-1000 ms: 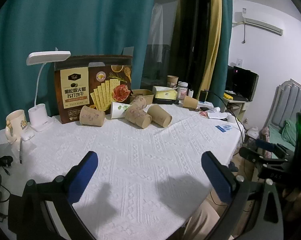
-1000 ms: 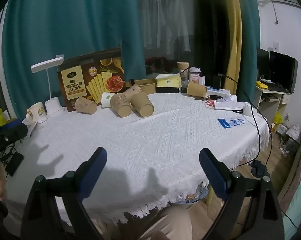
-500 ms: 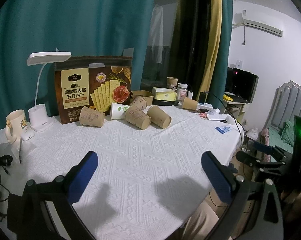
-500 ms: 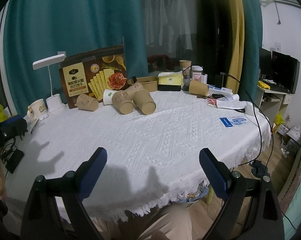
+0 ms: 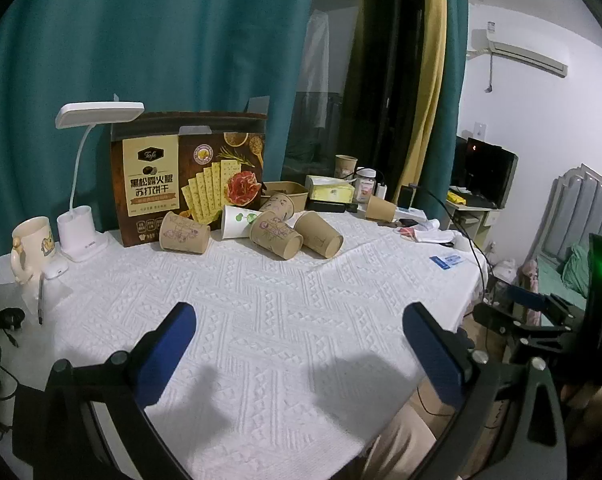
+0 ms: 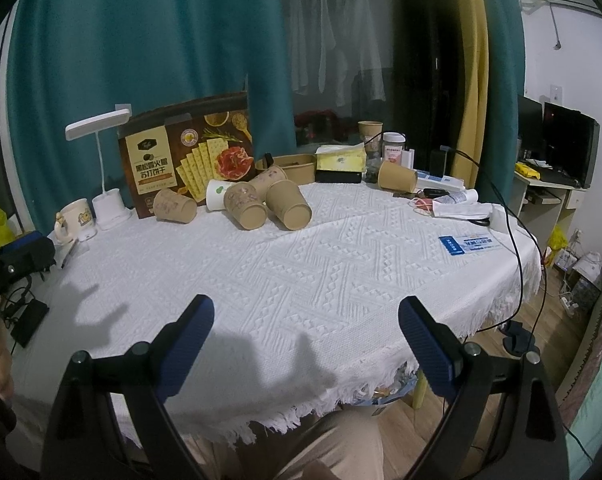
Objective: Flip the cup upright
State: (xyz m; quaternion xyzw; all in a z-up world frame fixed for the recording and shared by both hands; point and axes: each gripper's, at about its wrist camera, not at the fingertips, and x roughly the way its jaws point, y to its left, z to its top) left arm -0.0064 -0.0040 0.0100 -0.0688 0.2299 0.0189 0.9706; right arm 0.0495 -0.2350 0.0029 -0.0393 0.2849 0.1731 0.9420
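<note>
Both views have edged nearer the desk [image 6: 341, 264]. I hold each hand-held gripper [image 6: 305, 332] spread, empty; paper cups [image 6: 289, 204] lie tipped at 12 o'clock. I advise gripping one cup's sidewall squarely.

the desk [image 6: 341, 280] has a white textured cloth over it with a fringed edge hanging off the near side. at the far end there's a bunch of brown paper cups [image 6: 289, 204] tipped on their sides, clustered together with a white cup [image 6: 215, 194] also lying down, and one more brown cup [image 6: 397, 176] lying off to the right. behind them a big cracker box [image 6: 189, 160] stands upright, with a white desk lamp [image 6: 109, 204] and a cream mug [image 6: 75, 216] to its left. also a yellow tissue box [image 6: 341, 158], a small jar [image 6: 393, 146], an upright paper cup [image 6: 370, 130], a blue-and-white card [image 6: 467, 245] near the right edge and a black cable [image 6: 513, 240] running across that side.
</note>
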